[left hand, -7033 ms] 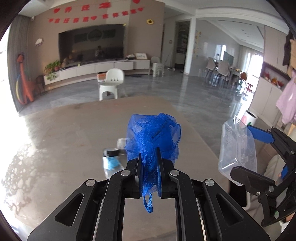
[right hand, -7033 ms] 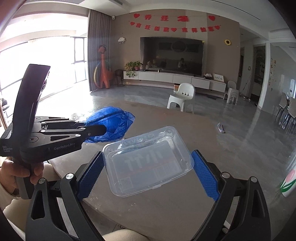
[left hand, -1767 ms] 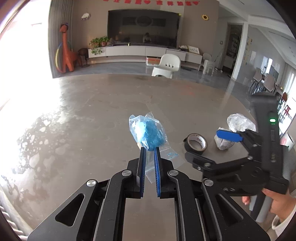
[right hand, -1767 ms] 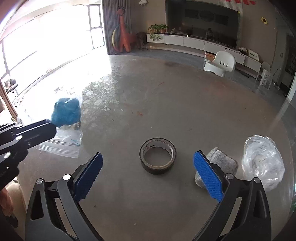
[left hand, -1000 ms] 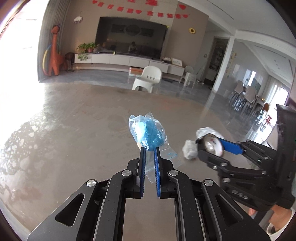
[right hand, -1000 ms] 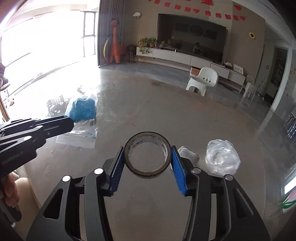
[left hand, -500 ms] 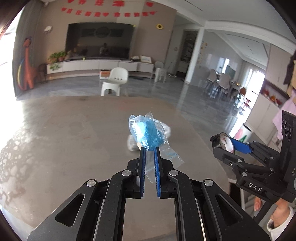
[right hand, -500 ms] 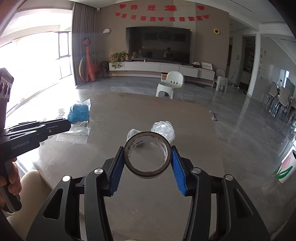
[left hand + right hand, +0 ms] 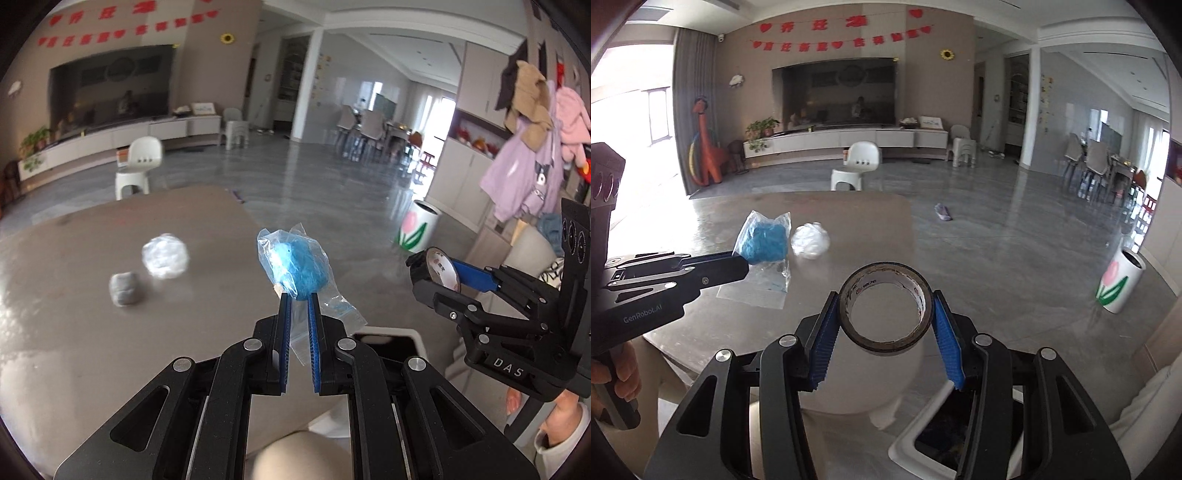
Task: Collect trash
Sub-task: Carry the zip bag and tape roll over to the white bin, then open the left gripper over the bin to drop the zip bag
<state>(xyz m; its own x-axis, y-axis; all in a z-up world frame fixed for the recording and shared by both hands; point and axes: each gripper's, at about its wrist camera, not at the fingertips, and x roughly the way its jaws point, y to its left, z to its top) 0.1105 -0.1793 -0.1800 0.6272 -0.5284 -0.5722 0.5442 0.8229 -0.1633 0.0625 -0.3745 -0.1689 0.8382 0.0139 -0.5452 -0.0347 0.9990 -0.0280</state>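
Tape roll pinched upright in right jaws | left jaws clamp plastic bag | both tilted downward

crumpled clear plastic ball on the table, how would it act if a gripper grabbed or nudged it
The crumpled clear plastic ball looks like thin film, so it is probably very light and would squash between the pads. Being roundish on a glossy table, a nudge would likely make it skid or roll away.

bench: glossy, brown-grey
on it: crumpled clear plastic ball, grey wad just beside
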